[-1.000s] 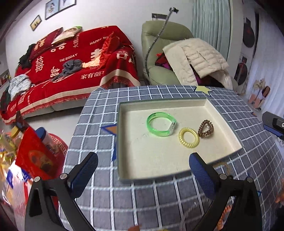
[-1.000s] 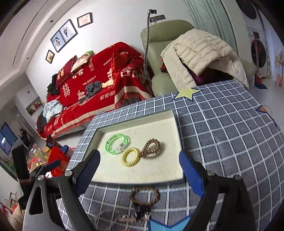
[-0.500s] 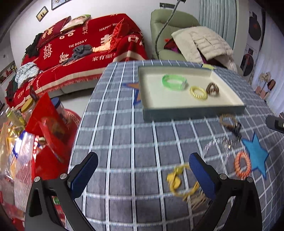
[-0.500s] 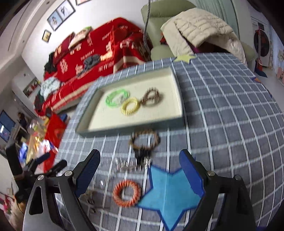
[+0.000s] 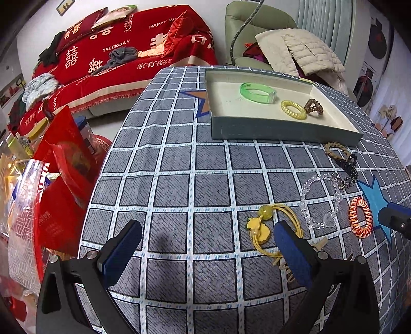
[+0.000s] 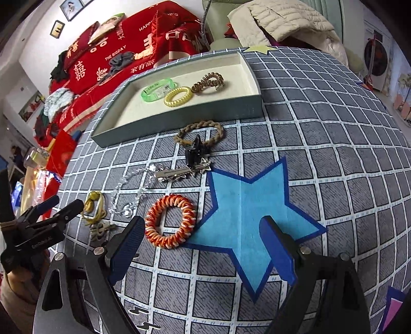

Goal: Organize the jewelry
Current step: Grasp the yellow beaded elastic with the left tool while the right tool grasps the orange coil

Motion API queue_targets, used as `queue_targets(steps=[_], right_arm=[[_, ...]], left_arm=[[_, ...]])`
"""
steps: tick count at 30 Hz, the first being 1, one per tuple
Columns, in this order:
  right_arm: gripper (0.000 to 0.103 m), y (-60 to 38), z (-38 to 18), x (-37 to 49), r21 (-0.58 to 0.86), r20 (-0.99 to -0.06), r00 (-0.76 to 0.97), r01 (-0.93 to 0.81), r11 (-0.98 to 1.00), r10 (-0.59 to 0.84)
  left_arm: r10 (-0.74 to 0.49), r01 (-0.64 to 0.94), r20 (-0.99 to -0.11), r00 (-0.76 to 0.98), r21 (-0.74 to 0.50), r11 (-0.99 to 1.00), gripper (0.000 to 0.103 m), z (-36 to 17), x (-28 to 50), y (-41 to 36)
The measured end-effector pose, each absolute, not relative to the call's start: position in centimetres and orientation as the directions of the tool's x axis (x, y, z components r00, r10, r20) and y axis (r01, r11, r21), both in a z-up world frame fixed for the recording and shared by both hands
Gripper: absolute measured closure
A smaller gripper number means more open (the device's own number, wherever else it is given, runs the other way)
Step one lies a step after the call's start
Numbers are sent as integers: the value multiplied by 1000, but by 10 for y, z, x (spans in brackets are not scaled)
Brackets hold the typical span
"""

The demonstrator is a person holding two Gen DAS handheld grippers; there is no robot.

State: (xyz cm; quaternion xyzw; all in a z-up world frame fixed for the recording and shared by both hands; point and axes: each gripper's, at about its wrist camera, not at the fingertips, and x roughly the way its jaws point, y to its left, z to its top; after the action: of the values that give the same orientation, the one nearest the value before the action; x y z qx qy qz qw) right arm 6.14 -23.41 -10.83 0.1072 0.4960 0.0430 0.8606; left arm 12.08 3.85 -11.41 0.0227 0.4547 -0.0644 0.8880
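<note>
A grey-green tray (image 5: pixel 282 128) (image 6: pixel 179 123) at the table's far side holds a green bangle (image 5: pixel 257 93) (image 6: pixel 157 90), a yellow coil tie (image 5: pixel 293 110) (image 6: pixel 178 96) and a brown coil tie (image 5: pixel 313 106) (image 6: pixel 208 82). On the cloth lie a braided brown bracelet (image 5: pixel 336 151) (image 6: pixel 199 133), a black clip (image 6: pixel 195 154), a clear bead bracelet (image 5: pixel 321 203) (image 6: pixel 128 195), a yellow charm tie (image 5: pixel 267 228) (image 6: pixel 93 205) and an orange-white coil tie (image 5: pixel 360 217) (image 6: pixel 170 221). My left gripper (image 5: pixel 205 251) is open, its right finger beside the yellow tie. My right gripper (image 6: pixel 203 246) is open, its left finger beside the orange tie.
The round table wears a grey checked cloth with a blue star (image 6: pixel 251 218). Red bags (image 5: pixel 61 185) stand off the table's left edge. A red sofa (image 5: pixel 123 54) and a green armchair (image 5: pixel 257 30) with a beige jacket (image 6: pixel 280 19) stand behind.
Both grippers have pulled back from the tray toward the table's near side. The loose jewelry on the cloth has come into view. Both stay open and empty.
</note>
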Motion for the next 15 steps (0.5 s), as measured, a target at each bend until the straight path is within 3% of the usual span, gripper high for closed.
queue_targets(steps=[9,15], right_arm=[[37,-218,-115,67,163,-861,490,8,987,138],[40,-202,-116,65,44,-864,500,-45,998,61]], left_arm=[[-70,149,-818,571,20,989,0,-119,123,28],[-51,165,-824,564,51,985,0,-124,122,21]])
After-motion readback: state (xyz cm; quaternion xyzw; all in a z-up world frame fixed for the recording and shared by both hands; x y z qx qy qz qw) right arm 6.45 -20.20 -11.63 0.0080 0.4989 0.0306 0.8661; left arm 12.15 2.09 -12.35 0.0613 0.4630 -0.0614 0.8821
